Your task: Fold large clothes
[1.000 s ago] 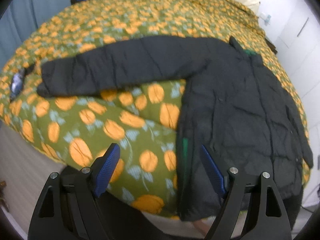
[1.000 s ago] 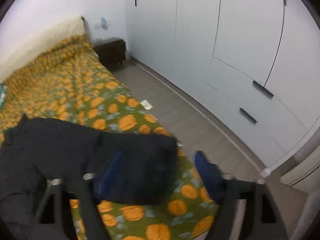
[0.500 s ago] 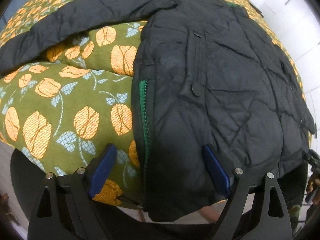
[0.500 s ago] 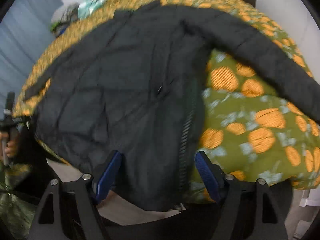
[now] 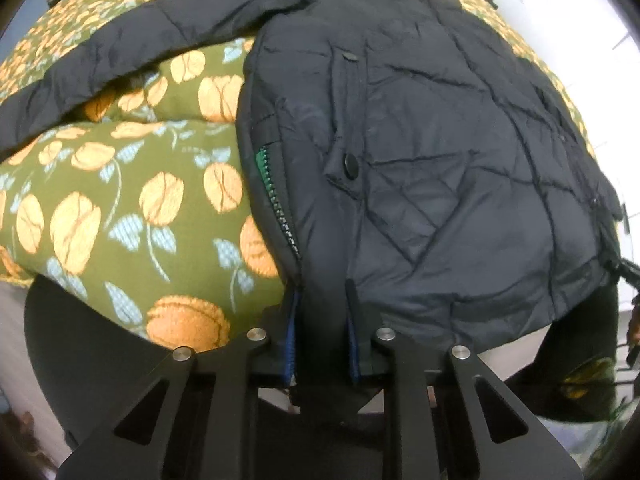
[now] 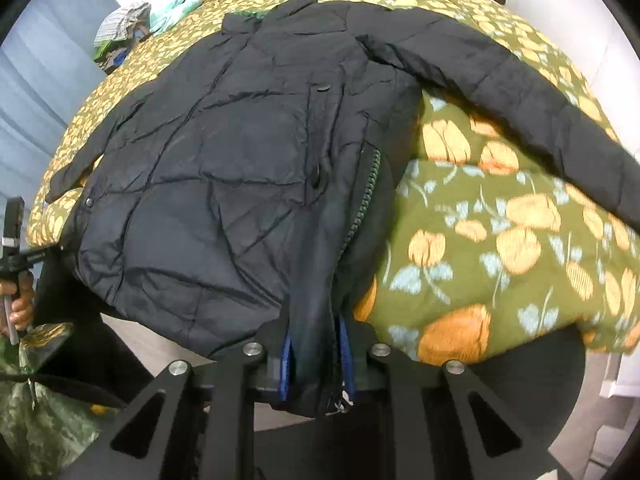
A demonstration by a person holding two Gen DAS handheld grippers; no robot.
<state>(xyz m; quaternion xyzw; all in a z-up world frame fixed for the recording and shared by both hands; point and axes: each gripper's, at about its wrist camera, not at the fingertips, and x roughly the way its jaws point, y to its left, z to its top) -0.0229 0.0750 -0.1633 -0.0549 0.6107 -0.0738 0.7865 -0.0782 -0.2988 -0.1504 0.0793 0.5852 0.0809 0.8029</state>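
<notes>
A black quilted jacket (image 5: 420, 152) lies front up on the bed, collar far, hem hanging over the near edge; it also shows in the right wrist view (image 6: 224, 168). One sleeve (image 5: 132, 48) stretches out to the left; the other sleeve (image 6: 520, 92) stretches out to the right. My left gripper (image 5: 322, 332) is shut on the jacket's hem at the left corner beside a green-taped zipper (image 5: 272, 196). My right gripper (image 6: 314, 356) is shut on the hem at the right corner beside a zipper (image 6: 362, 204).
The bed is covered by an olive quilt with orange flowers (image 5: 120, 216). A pile of other clothes (image 6: 132, 28) lies at the far left of the bed. A hand holding the other gripper (image 6: 16, 248) shows at the left edge.
Both grippers have moved in to the hem and closed on it; half a second ago both were open around the hem corners. A second ago the right gripper faced the wardrobe side.
</notes>
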